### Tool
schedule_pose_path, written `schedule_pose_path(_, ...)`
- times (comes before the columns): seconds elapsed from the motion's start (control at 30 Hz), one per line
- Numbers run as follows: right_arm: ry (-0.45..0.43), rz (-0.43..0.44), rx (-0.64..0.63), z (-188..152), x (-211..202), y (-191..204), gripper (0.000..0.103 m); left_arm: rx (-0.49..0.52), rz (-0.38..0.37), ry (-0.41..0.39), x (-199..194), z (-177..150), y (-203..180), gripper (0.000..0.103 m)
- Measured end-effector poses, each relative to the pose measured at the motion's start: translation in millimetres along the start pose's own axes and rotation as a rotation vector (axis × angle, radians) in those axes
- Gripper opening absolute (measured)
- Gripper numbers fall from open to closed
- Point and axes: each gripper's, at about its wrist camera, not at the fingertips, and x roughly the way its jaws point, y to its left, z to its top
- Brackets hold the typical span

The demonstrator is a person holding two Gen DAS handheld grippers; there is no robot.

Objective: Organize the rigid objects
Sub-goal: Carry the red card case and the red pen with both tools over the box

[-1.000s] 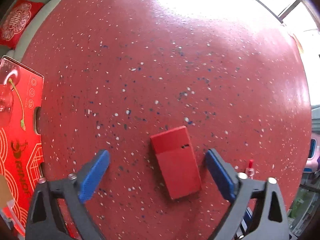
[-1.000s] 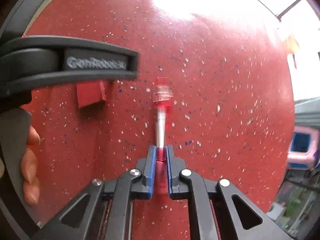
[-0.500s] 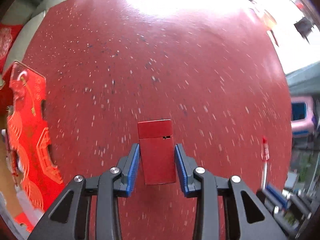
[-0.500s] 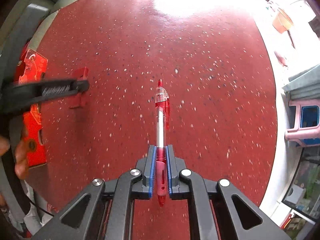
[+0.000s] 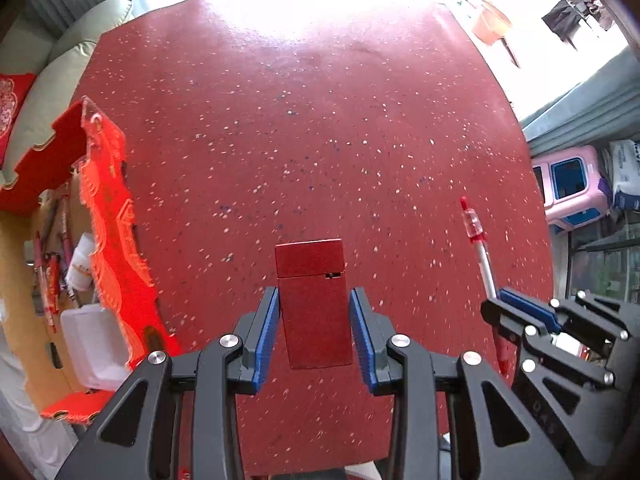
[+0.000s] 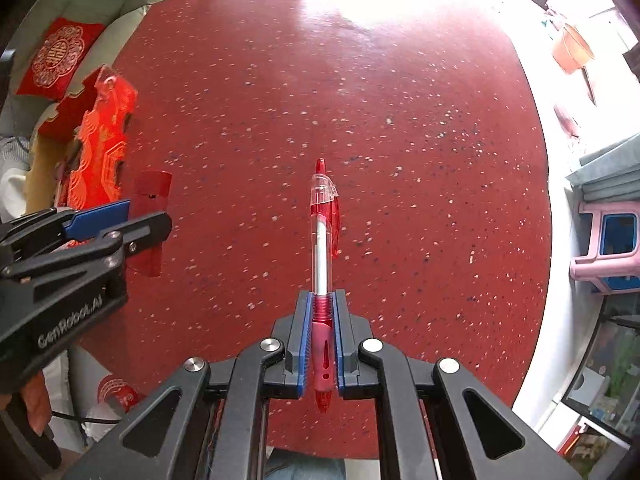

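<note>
Our left gripper [image 5: 313, 334] clamps a red flip-top lighter [image 5: 314, 304]; our right gripper [image 6: 322, 344] pinches a red pen [image 6: 323, 248] above the speckled red table [image 5: 320, 140].

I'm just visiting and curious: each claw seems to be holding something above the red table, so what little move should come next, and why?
Probably carry both toward the open red box at the table's left edge. The left gripper clamps a small red case, the right gripper a red pen, and that box already holds pens.
</note>
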Motion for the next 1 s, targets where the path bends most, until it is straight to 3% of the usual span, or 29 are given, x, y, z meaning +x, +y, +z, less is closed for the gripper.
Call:
schedule_pose_path(0.3, -0.020, -0.014, -0.086, 8.3, -12.8, 41.4, 0.011, -0.034, -0.020, -0.034, -12.7, -9.1, 27.1, 0.031)
schedule_pose_path(0.47, -0.039, -0.010, -0.138, 22.4, -21.7, 69.6, 0.011, -0.090, -0.038, -0.081, -25.5, -11.9, 53.1, 0.024)
schedule_pose_path(0.6, -0.052, -0.018, -0.161, 30.9, -26.9, 82.0, 0.011, -0.144, -0.049, -0.067, -18.0, -13.2, 72.3, 0.025)
schedule_pose_path(0.63, -0.047, -0.013, -0.151, 31.7, -26.6, 80.5, 0.011, -0.144, -0.043, -0.067, -14.4, -12.0, 72.1, 0.028)
schedule_pose_path(0.7, -0.037, -0.007, -0.124, 31.6, -25.4, 74.6, 0.011, -0.128, -0.042, -0.048, -3.7, -7.1, 65.5, 0.058)
schedule_pose_path(0.77, -0.023, -0.004, -0.085, 28.9, -23.9, 64.1, 0.011, -0.109, -0.017, -0.046, 9.8, 0.6, 52.0, 0.071)
schedule_pose_path(0.87, -0.018, -0.018, -0.043, 20.8, -26.8, 49.1, 0.011, -0.075, 0.038, -0.036, 38.0, 14.0, 33.6, 0.076)
schedule_pose_path(1.0, -0.013, -0.035, -0.010, 6.3, -32.8, 30.7, 0.011, -0.079, 0.104, 0.061, 88.8, 27.2, 24.0, 0.076)
